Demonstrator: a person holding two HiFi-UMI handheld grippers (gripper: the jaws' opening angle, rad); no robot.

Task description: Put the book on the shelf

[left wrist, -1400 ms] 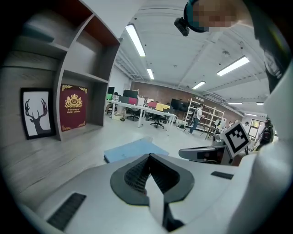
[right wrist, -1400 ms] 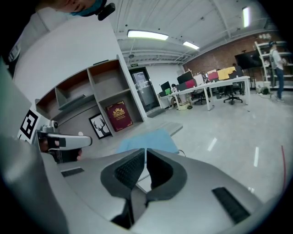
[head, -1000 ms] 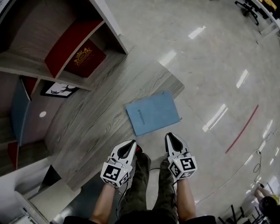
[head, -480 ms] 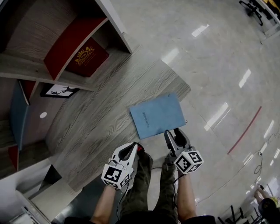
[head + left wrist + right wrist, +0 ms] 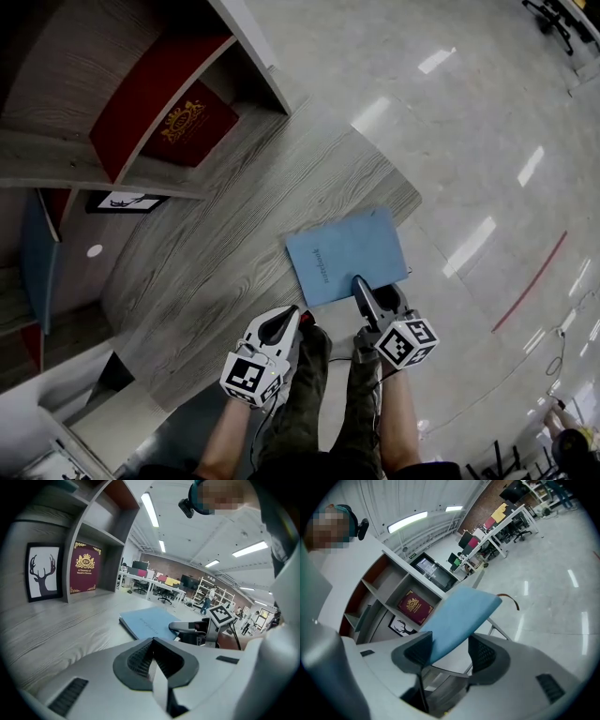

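Head view: we see the right gripper, earlier clenched, jaws just spread astride the blue book at its edge; left gripper clenched, empty.

Head view steeply overhead, both gripper views low and close, sharing blue book

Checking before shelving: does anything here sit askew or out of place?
Yes: the blue book lies flat and skewed, overhanging the edge of the wooden table, while the red book stands upright in the shelf.
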